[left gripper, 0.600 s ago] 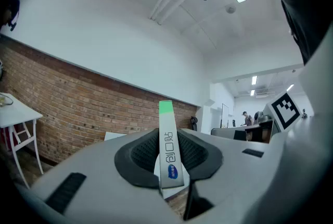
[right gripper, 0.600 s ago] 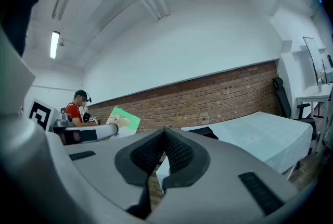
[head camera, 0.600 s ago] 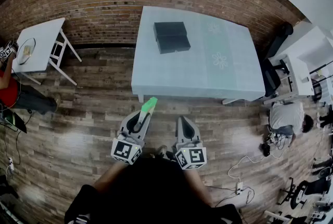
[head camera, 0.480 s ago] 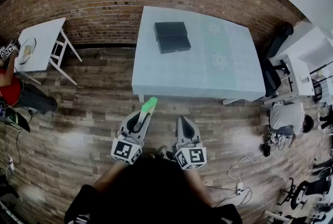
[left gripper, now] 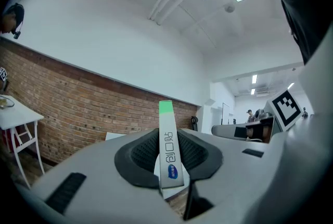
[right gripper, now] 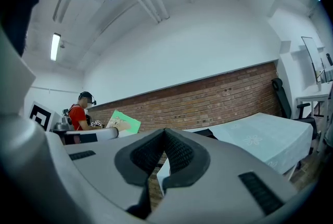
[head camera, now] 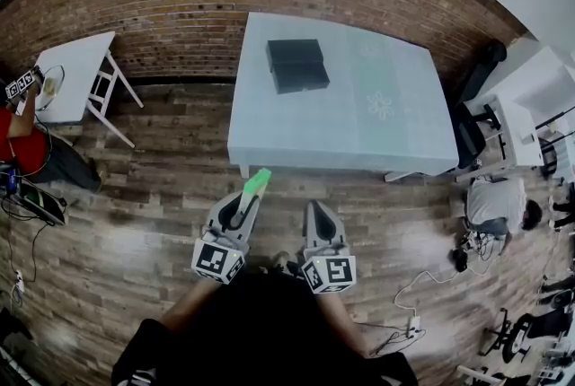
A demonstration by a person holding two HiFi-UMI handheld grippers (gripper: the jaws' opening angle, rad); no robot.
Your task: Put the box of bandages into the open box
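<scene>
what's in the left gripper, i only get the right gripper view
Observer: The left gripper is clamped on the bandage box, which stands upright between its jaws, green end up.
Operator: ok and where's the open box on the table
Observer: The head view shows the open box lying flat on the far left part of the table.
Operator: how do we stand to the table
Observer: The left gripper and the right gripper are both over the floor, short of the table's near edge.
</scene>
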